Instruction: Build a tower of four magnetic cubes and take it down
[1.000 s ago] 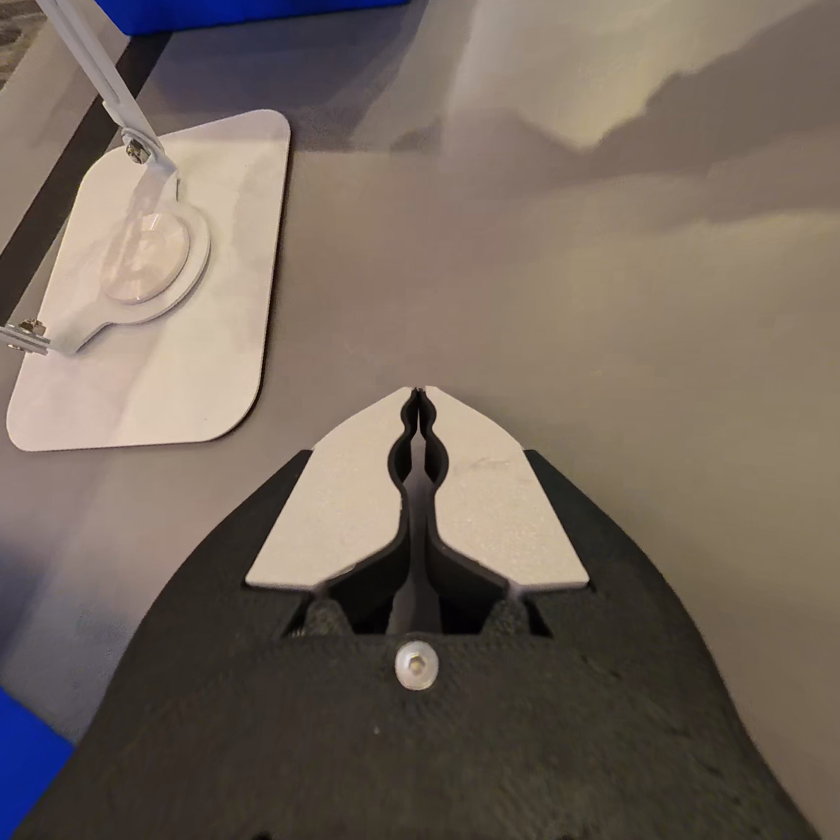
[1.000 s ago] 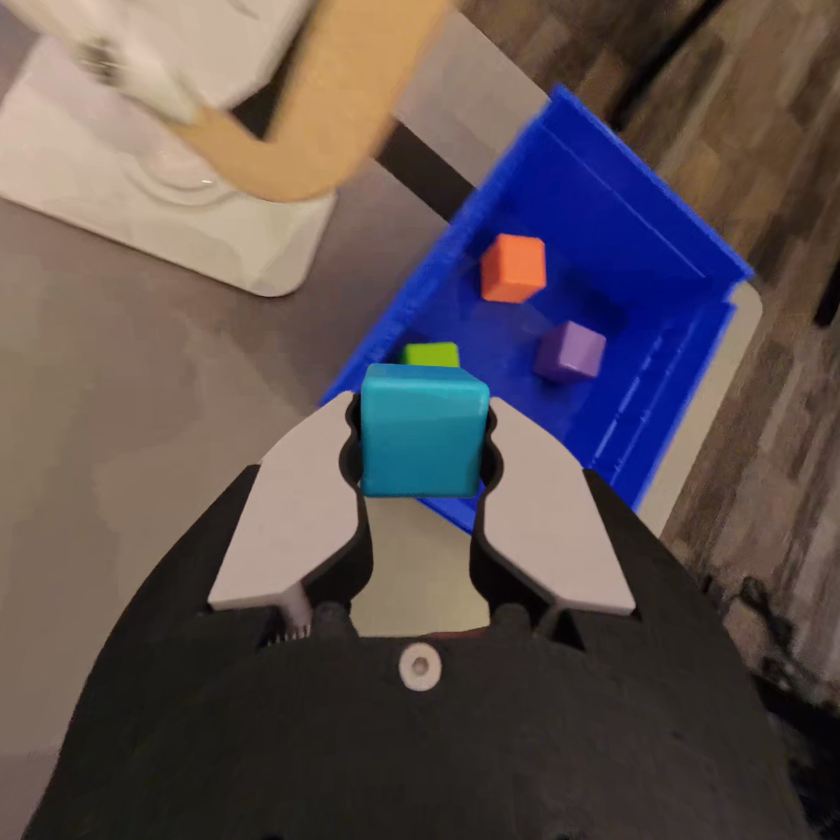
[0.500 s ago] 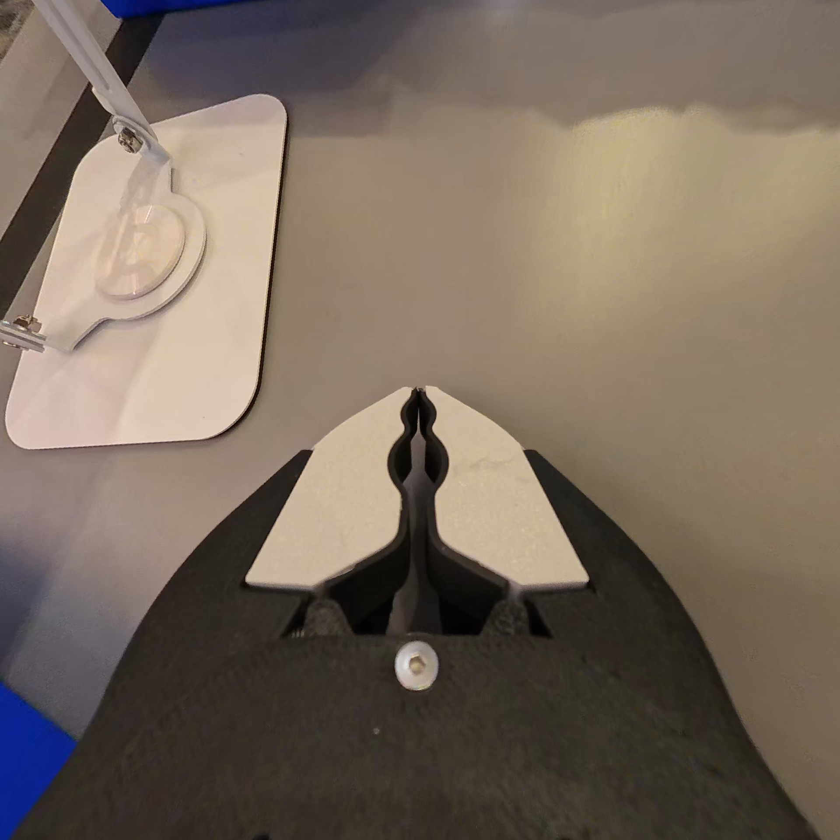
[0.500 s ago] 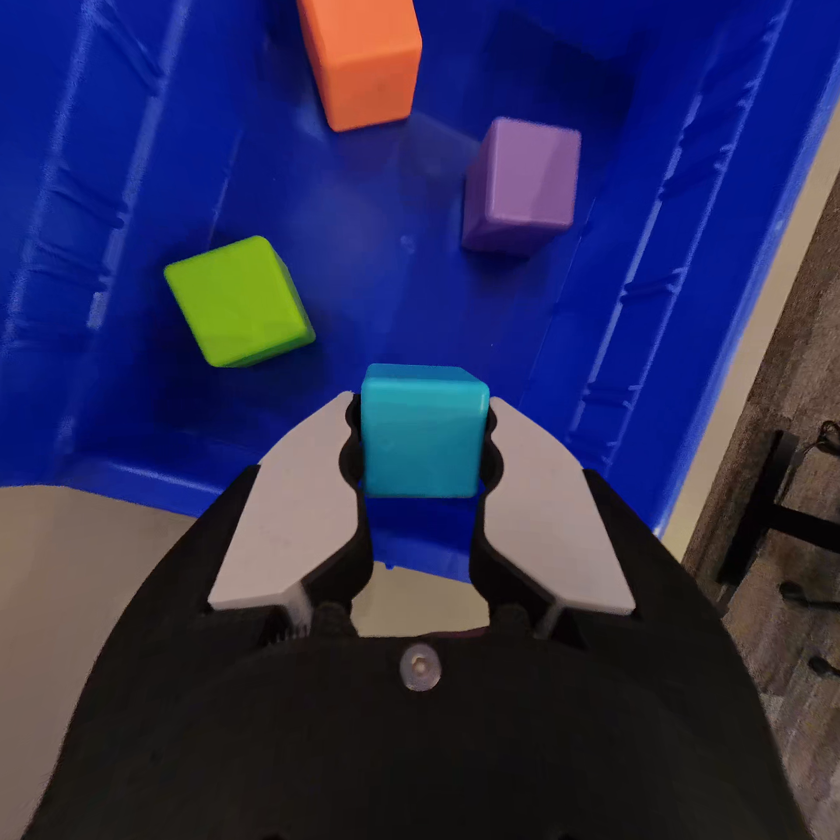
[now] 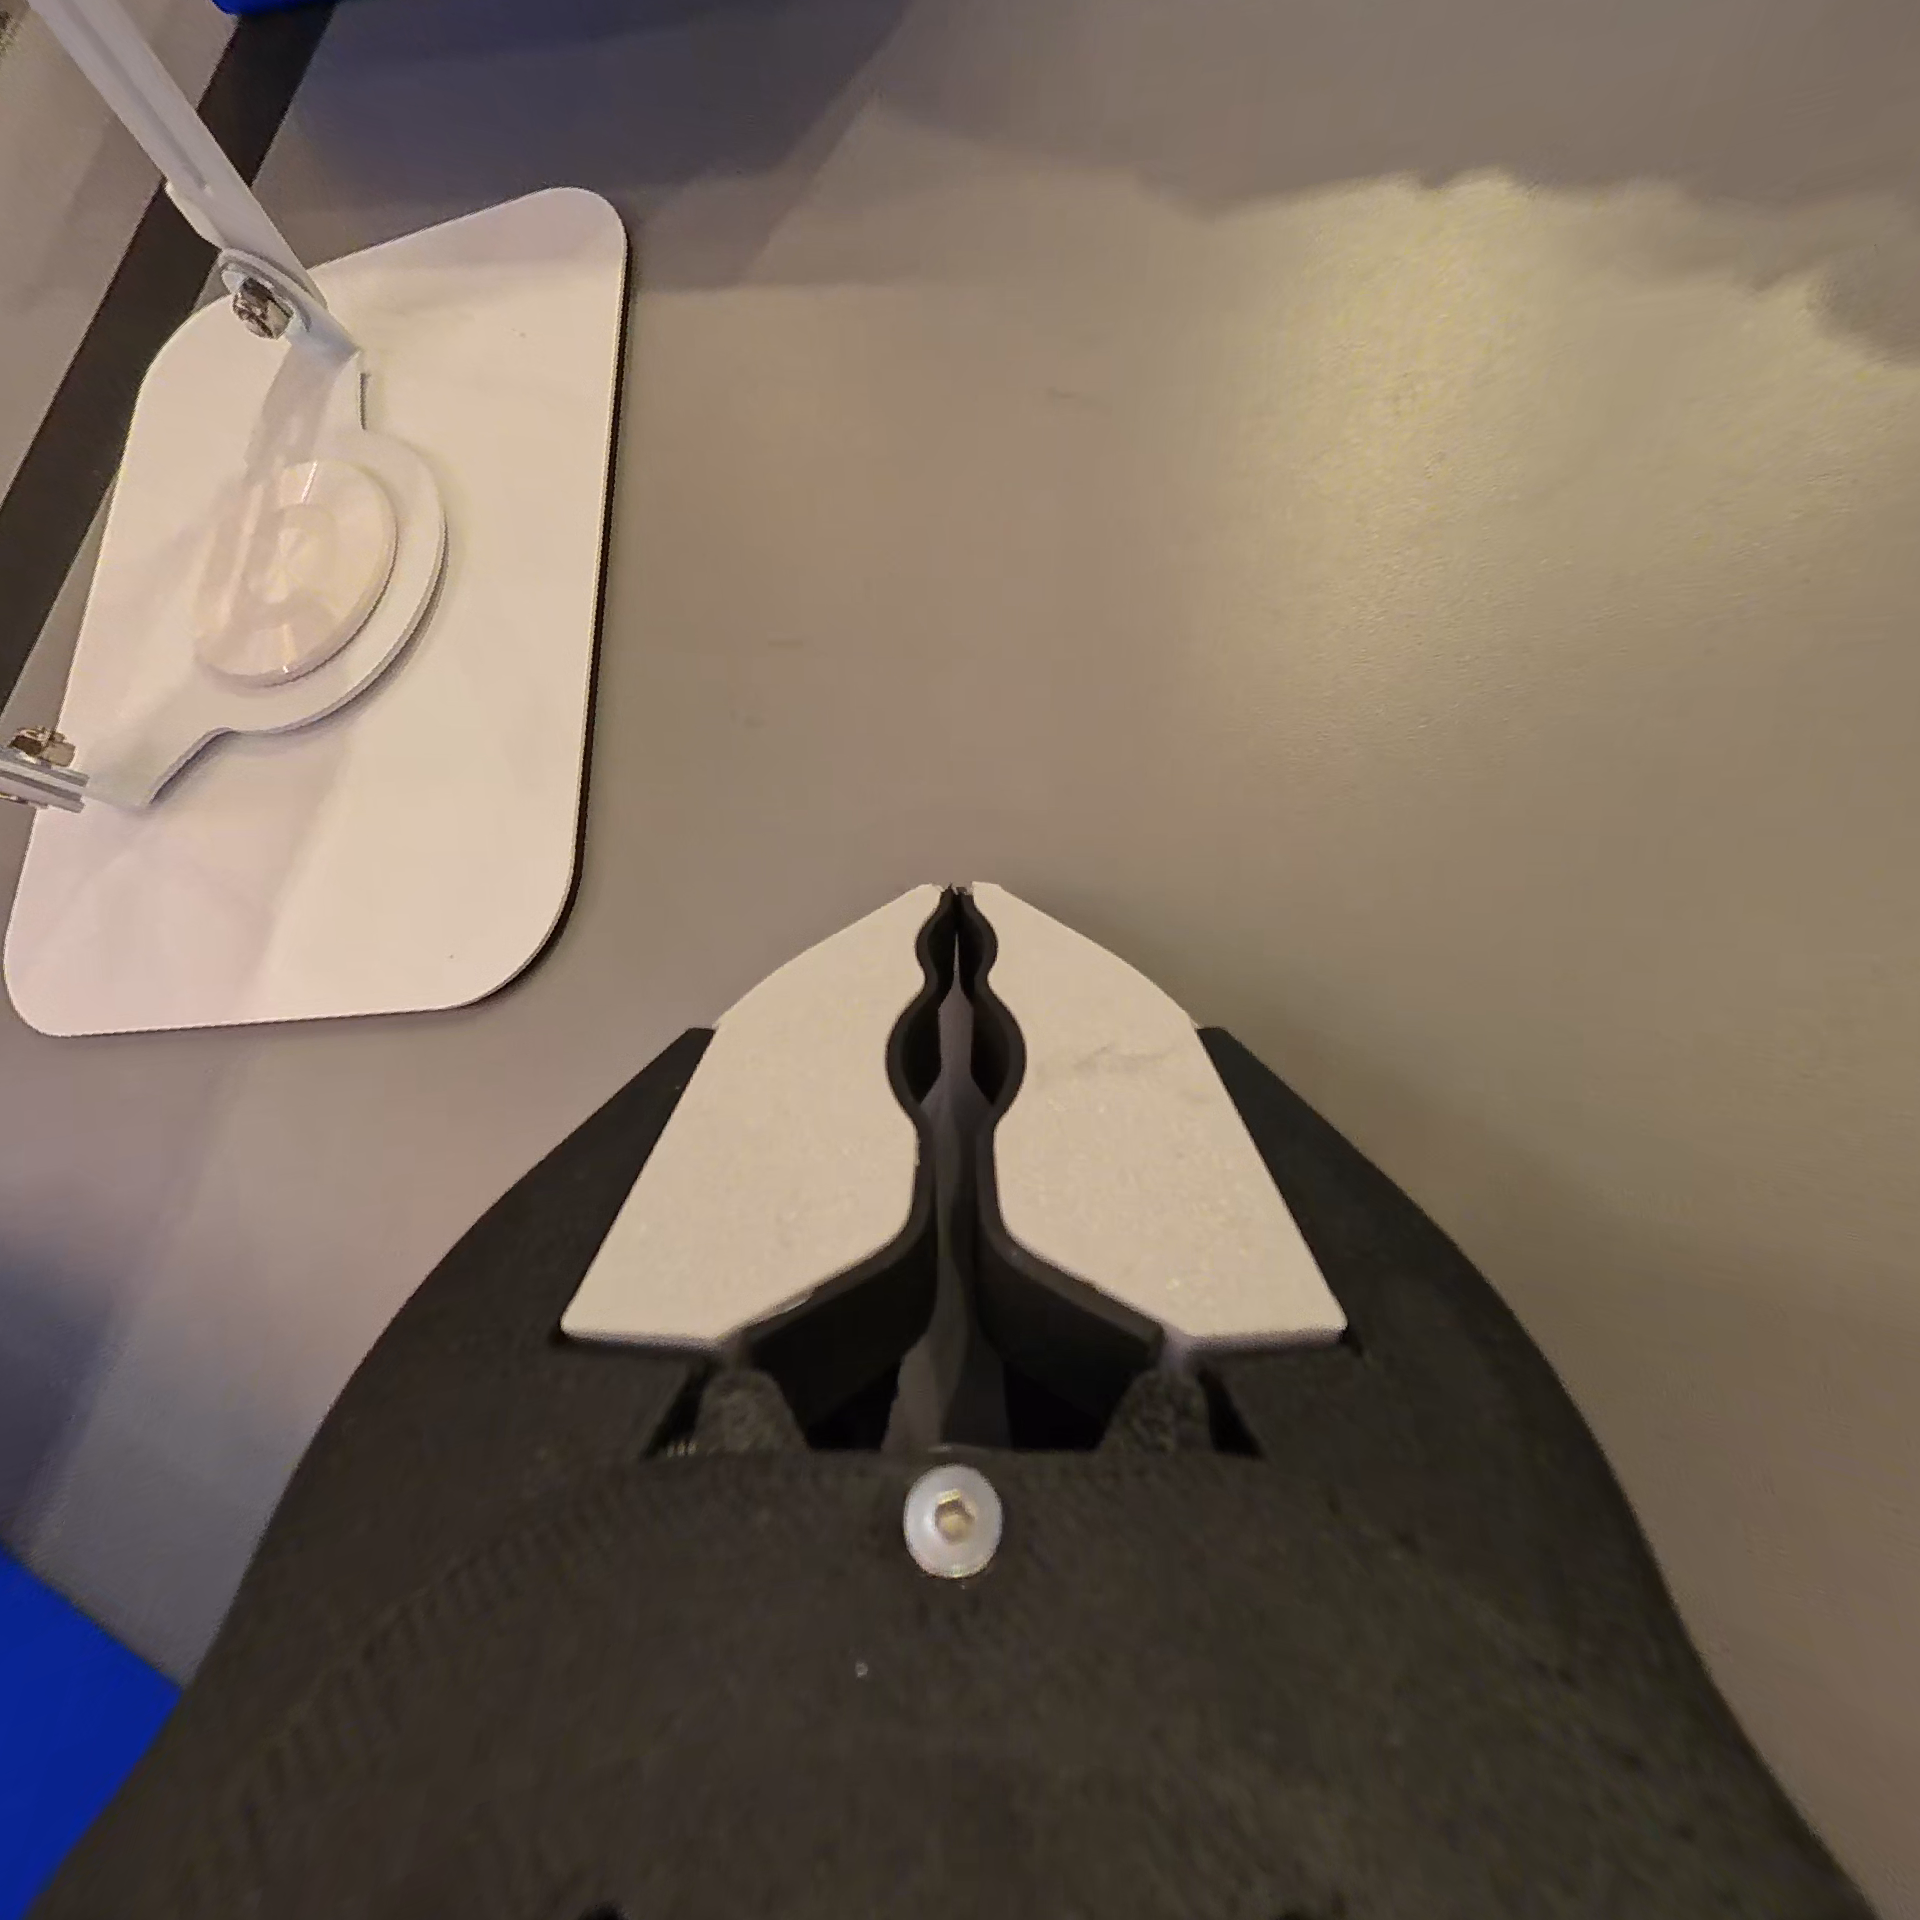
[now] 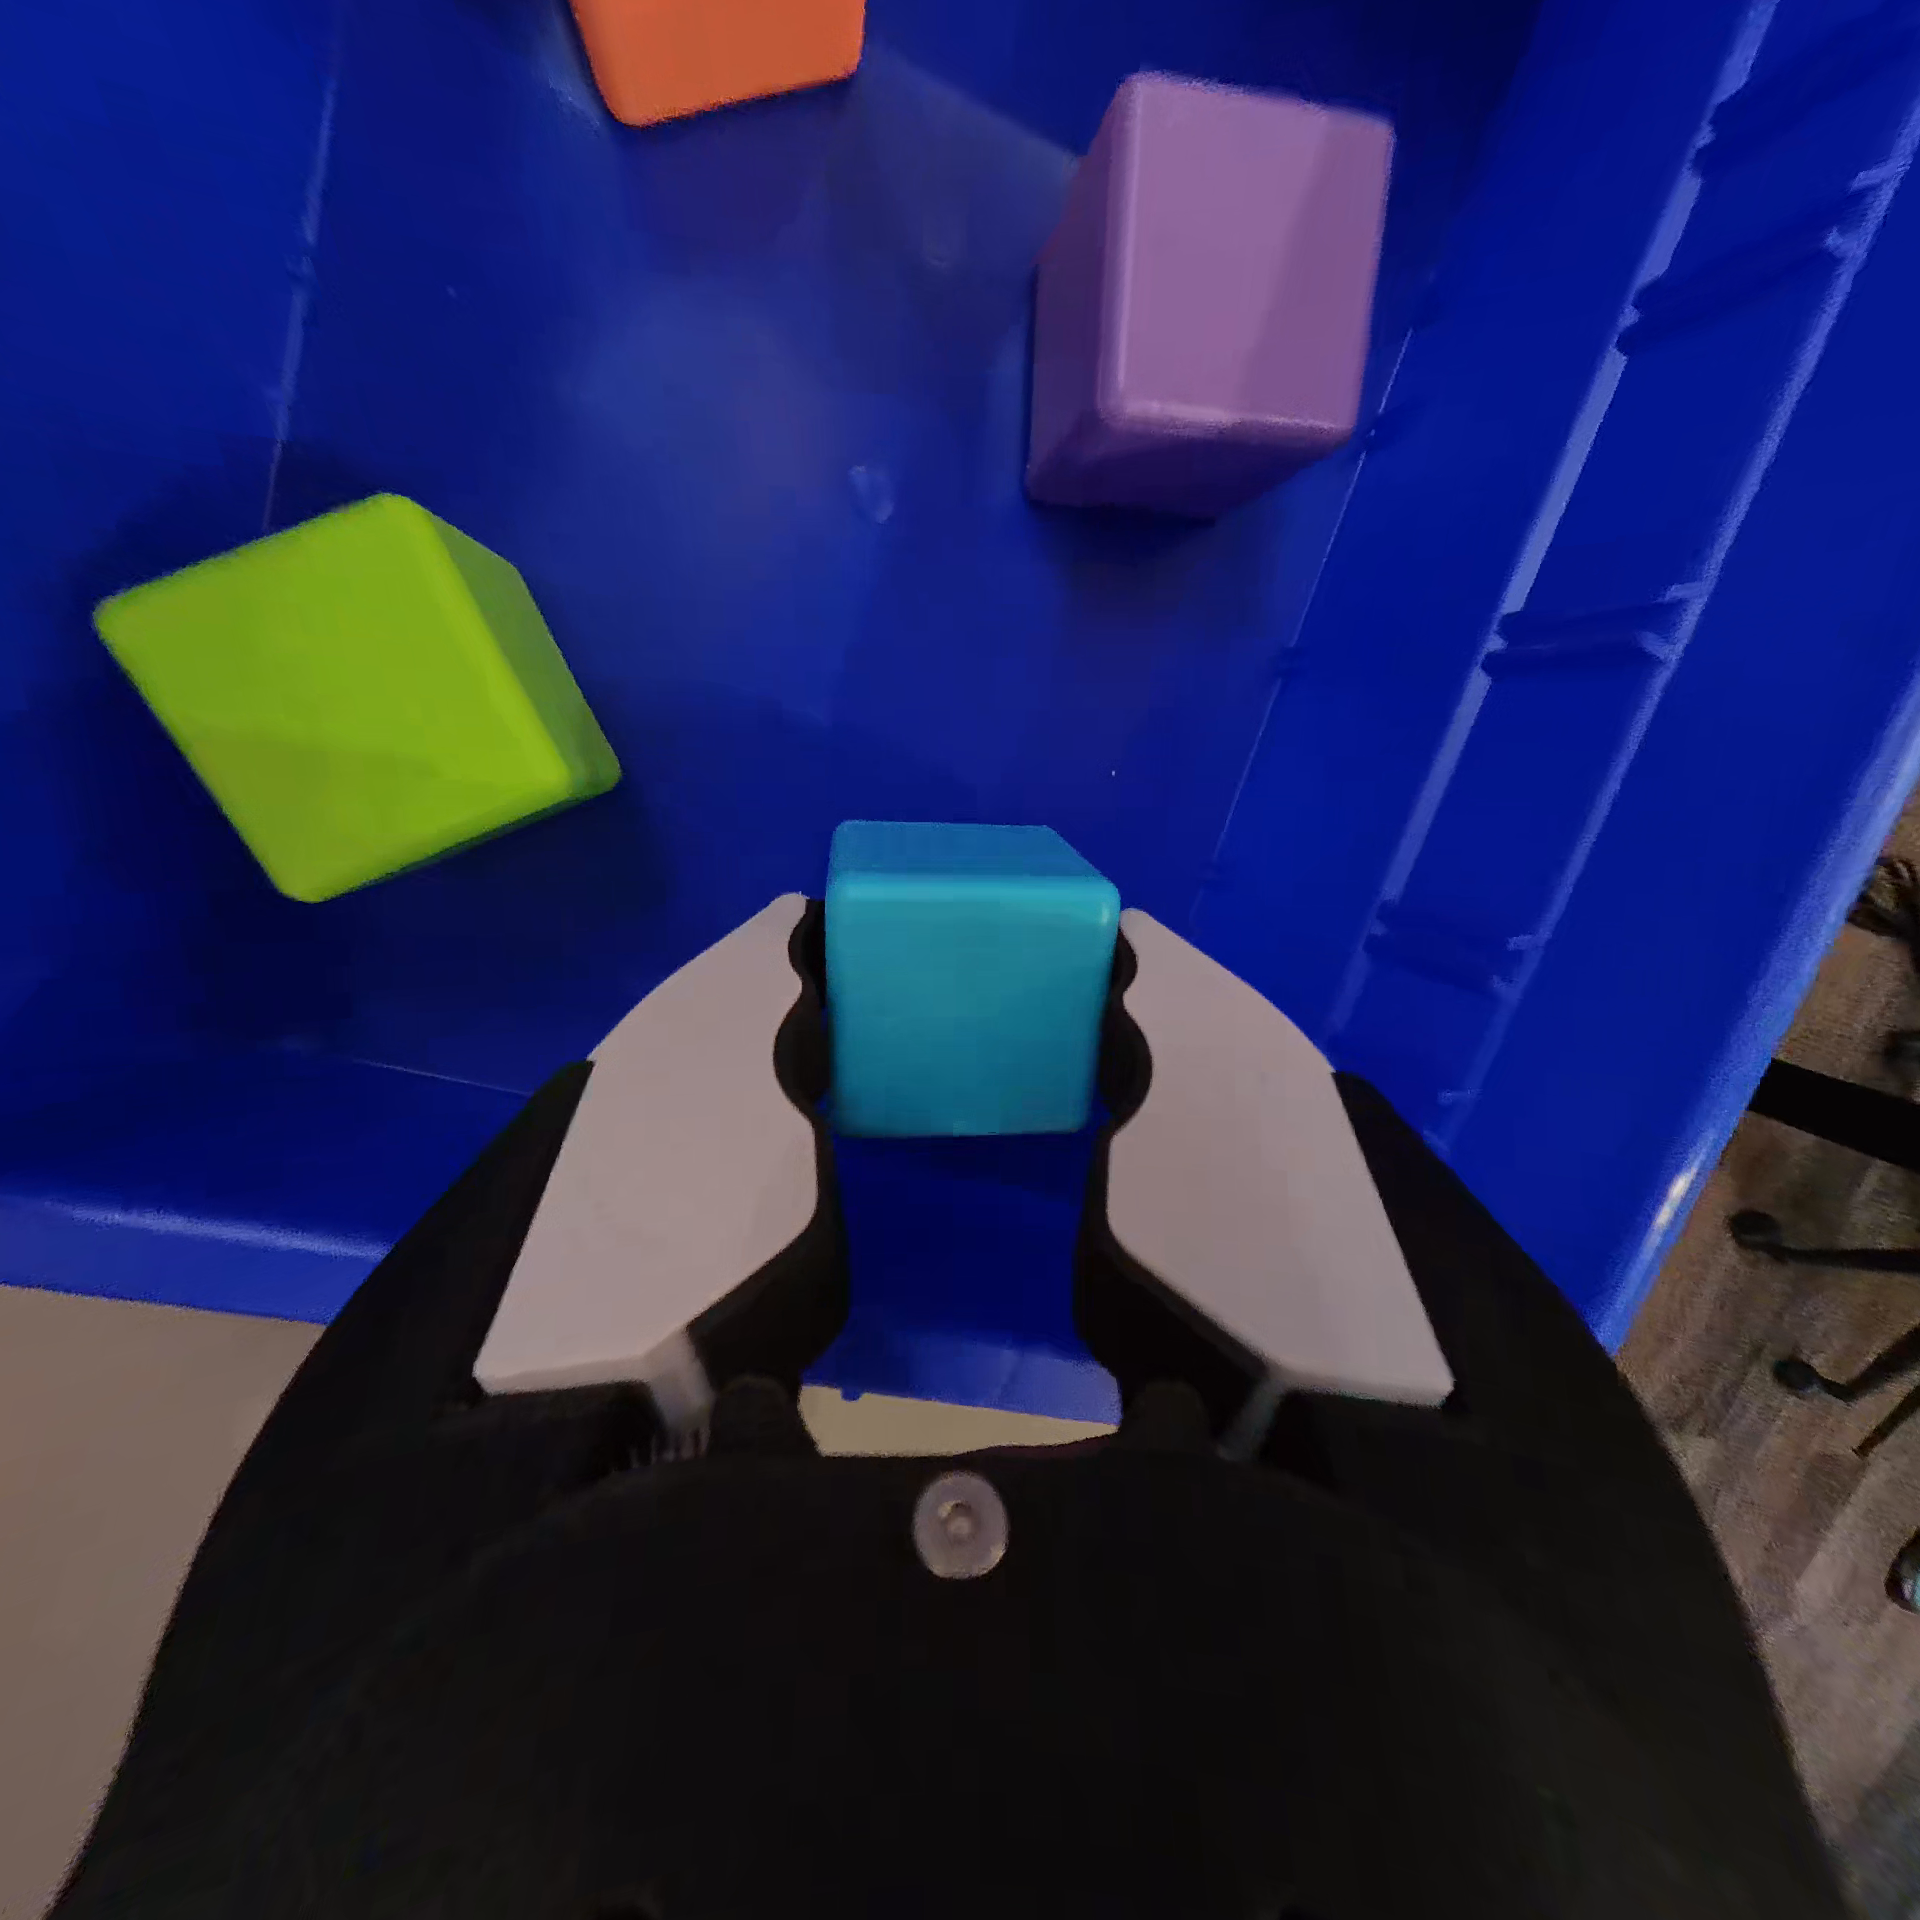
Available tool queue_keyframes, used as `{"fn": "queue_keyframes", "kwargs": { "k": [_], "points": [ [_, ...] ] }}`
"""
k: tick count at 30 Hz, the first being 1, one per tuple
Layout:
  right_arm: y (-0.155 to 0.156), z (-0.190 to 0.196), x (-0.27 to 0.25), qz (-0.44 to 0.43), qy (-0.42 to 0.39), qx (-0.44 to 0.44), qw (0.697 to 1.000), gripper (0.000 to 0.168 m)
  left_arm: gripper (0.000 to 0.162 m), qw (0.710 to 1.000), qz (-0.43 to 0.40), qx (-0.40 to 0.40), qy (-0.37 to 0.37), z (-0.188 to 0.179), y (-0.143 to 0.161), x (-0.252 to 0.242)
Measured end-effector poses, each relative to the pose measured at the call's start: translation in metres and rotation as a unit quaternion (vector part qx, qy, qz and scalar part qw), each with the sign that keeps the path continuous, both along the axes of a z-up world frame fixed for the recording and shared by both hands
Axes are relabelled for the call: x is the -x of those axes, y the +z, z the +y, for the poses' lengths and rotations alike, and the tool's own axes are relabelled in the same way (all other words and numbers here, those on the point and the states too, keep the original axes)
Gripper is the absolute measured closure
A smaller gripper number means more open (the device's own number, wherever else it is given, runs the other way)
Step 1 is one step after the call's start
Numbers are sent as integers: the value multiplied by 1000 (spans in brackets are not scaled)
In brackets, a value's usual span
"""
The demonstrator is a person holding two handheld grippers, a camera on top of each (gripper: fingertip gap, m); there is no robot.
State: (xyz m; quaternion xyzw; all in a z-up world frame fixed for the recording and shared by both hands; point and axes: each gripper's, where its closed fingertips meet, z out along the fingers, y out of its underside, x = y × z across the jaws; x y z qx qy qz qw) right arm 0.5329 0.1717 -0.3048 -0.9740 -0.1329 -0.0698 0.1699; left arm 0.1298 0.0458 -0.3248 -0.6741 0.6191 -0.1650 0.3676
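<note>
In the right wrist view my right gripper [image 6: 966,935] is shut on a teal cube [image 6: 966,987] and holds it over the inside of a blue bin [image 6: 1507,582]. In the bin lie a green cube [image 6: 353,696] at the left, a purple cube [image 6: 1205,291] at the upper right and an orange cube [image 6: 717,52] at the top edge. In the left wrist view my left gripper [image 5: 956,894] is shut and empty above the bare grey table [image 5: 1247,623]. No cube shows in that view.
A white stand base [image 5: 312,644] with a thin white arm [image 5: 177,135] lies on the table left of the left gripper. A blue corner [image 5: 62,1714] shows at the lower left. Right of the bin are wood-look floor [image 6: 1808,1507] and dark chair legs. The grippers' ends are close to 45 centimeters from one another. From the left gripper's tips to the white stand base [image 5: 312,644] is close to 15 centimeters.
My right gripper has carried the teal cube from the table side over the bin's near wall and lower into the bin. The left gripper has hardly moved.
</note>
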Motion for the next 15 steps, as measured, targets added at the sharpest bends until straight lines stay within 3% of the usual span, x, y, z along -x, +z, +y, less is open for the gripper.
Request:
{"fn": "queue_keyframes", "kwargs": {
  "k": [4,9,13,15],
  "points": [
    [-1,1,-3,-8,0,7,1000,109,162,1000,2,-1,-1,0,0,0],
    [30,-1,2,-27,12,-46,999,108,162,1000,0,-2,0,0,0,0],
    [75,-17,34,-29,54,-136,989,123,162,1000,-7,-6,12,4,2,0],
    [93,-32,60,-24,84,-179,980,143,162,999,-12,-10,29,10,4,1]
  ]
}}
